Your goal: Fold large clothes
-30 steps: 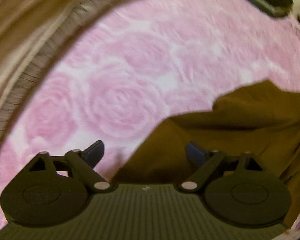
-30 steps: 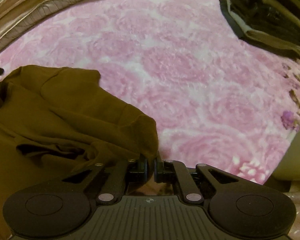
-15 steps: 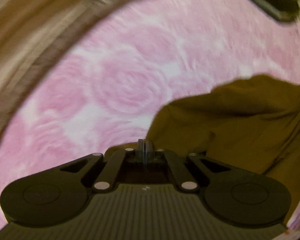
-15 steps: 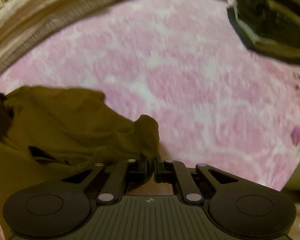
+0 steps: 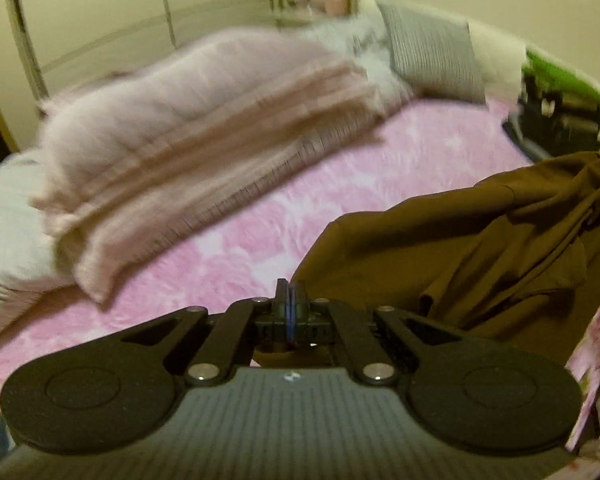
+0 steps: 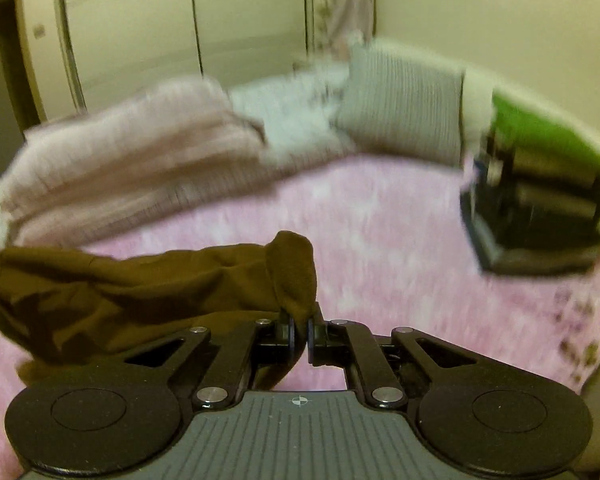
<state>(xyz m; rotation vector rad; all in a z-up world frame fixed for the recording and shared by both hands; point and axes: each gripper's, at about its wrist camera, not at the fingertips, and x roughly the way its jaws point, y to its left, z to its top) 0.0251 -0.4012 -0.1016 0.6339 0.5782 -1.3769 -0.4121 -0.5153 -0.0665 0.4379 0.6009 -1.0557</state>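
Two grippers, one garment, one bed; entries run from largest to smallest.

1. Bed: pink rose-patterned plush cover, serving as the folding surface. The open middle is the place to lay the garment flat.
2. Folded blankets: pale pink and grey, far left along the wall side, blurred. Keep the spread clear of them.
3. Brown garment: large, soft, crumpled. It hangs between the two grippers above the near part of the bed, with loose folds sagging at the near right in the left wrist view and a bunched roll trailing left in the right wrist view. Judgement: the step in hand is lifting and stretching it out before the first fold. To do it well, draw the two held points apart until the top edge runs straight, let the weight shake out the creases, then lower the far hem first so the cloth lands flat, not rumpled.
4. Stack of folded clothes: dark layers with a green one on top, far right. Finished pile, by the look of it; avoid sweeping it.
5. Striped cushion: grey, at the far end.
6. Left gripper: jaws pressed together, an edge of brown cloth pinched at the tips.
7. Right gripper: jaws nearly together, clamping a bunched corner of the garment. That thick wad could slip; keep tension even.
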